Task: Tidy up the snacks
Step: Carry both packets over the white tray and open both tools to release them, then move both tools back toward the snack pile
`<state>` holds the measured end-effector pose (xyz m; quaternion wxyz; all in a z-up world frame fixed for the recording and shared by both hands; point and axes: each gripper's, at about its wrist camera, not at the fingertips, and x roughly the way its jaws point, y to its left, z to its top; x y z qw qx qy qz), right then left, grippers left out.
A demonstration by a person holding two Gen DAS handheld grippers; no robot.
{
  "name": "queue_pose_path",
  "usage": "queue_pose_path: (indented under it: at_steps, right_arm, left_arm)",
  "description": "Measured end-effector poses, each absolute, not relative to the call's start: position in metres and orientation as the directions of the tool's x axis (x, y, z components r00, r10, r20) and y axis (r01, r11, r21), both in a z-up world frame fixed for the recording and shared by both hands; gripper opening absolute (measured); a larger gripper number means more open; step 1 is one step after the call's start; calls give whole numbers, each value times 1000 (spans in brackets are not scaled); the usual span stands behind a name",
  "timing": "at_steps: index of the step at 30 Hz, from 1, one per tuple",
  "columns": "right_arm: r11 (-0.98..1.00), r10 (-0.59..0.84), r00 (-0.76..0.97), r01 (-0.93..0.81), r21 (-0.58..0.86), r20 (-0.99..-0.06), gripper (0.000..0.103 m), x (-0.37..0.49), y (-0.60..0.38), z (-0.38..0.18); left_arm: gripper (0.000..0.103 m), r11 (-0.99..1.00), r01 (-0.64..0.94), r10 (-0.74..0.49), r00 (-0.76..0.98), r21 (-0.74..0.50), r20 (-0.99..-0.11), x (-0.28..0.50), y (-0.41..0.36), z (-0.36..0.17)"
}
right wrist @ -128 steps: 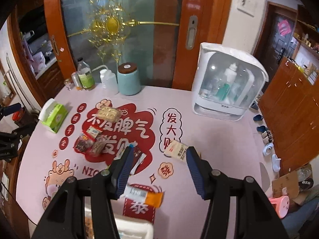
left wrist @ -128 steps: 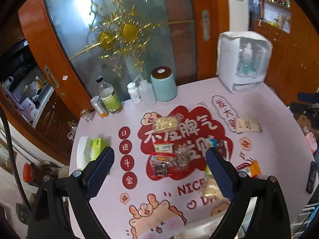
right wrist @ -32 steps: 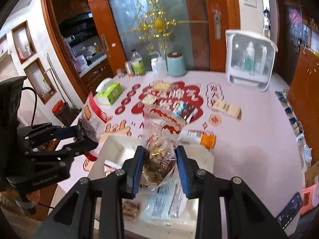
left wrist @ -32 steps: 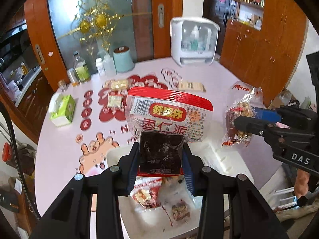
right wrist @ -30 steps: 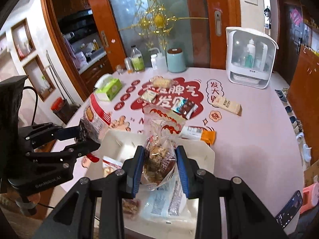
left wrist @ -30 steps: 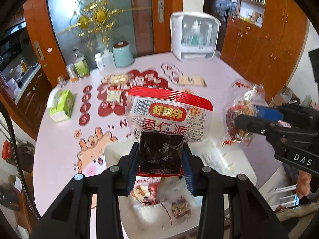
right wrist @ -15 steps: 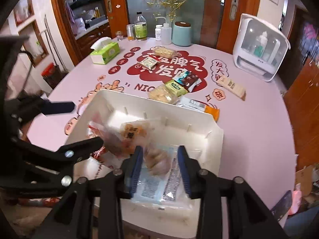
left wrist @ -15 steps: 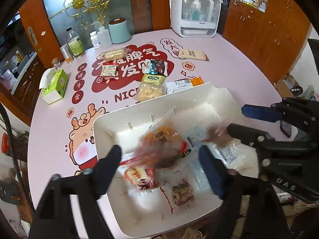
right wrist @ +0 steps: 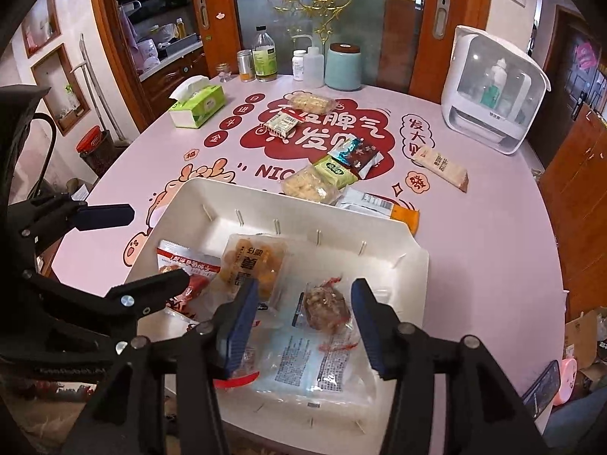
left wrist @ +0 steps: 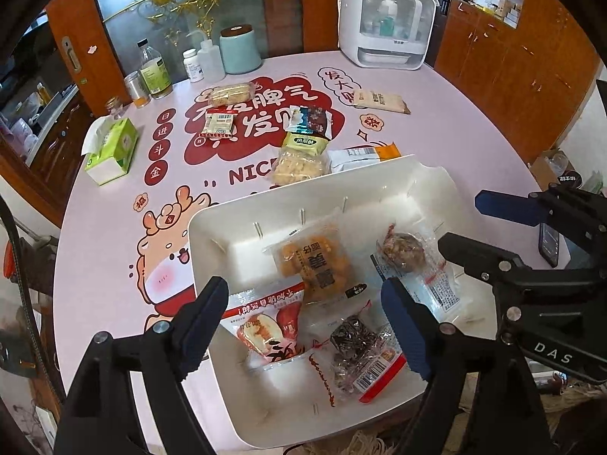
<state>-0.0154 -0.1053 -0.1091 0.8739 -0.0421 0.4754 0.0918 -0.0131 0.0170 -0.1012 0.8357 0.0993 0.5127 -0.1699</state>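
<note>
Left gripper (left wrist: 305, 303) and right gripper (right wrist: 303, 314) hover over the white rectangular plastic bin (left wrist: 212, 227) at the near edge of the pink printed round table (left wrist: 106, 265). Both sets of jaws have just been opening and stand apart, gripping nothing. Below them, inside the bin, lie the red-edged clear packet of dark snack (left wrist: 358, 356) and the clear bag of brown nut clusters (right wrist: 327, 305). Further wrapped snacks remain on the table beyond the bin's far wall.
</note>
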Motion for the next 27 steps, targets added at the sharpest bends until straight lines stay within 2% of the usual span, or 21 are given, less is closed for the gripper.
queue_pose_path:
  at_steps: [27]
  right_arm:
    - [982,132,495,-181,47,-859,52,12,-109,-119]
  left_arm:
    - [82,934,356,-171,411,-15,-896,16,26,-105]
